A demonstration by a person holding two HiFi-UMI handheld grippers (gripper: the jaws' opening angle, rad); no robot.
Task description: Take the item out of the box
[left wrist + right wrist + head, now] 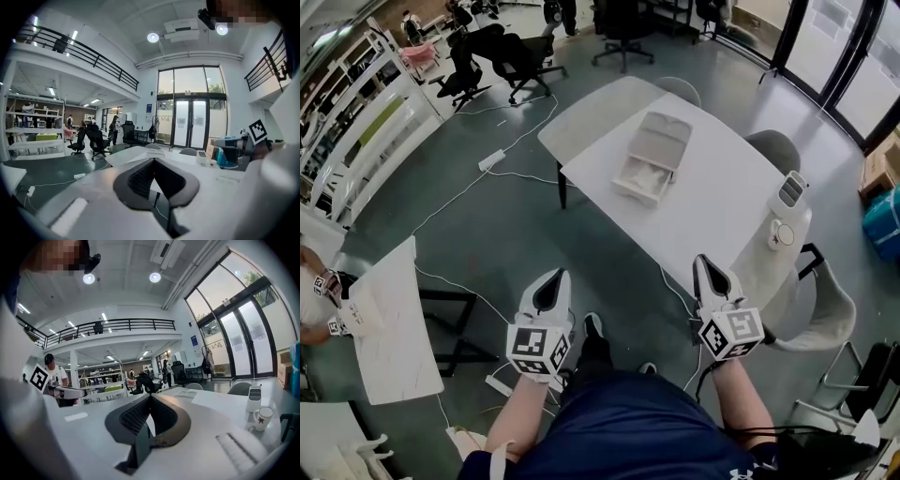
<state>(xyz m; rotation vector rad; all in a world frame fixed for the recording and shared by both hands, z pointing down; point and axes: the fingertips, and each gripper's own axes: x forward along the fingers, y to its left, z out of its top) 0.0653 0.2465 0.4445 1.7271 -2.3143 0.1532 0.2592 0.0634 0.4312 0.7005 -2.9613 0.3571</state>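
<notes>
Left hand-held gripper (553,277) and right hand-held gripper (704,266) are both closed with nothing between the jaws, held low in front of the person, tips toward the white bench (712,211). Out on it, well apart from both, sits the open box (664,139) — a pale item (648,177) lies inside, and a mug (781,234) stands at the right end.

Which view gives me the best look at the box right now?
Head view: it looks down into the open box on the table. Both gripper views catch the box only edge-on, small and far, contents hidden.
</notes>
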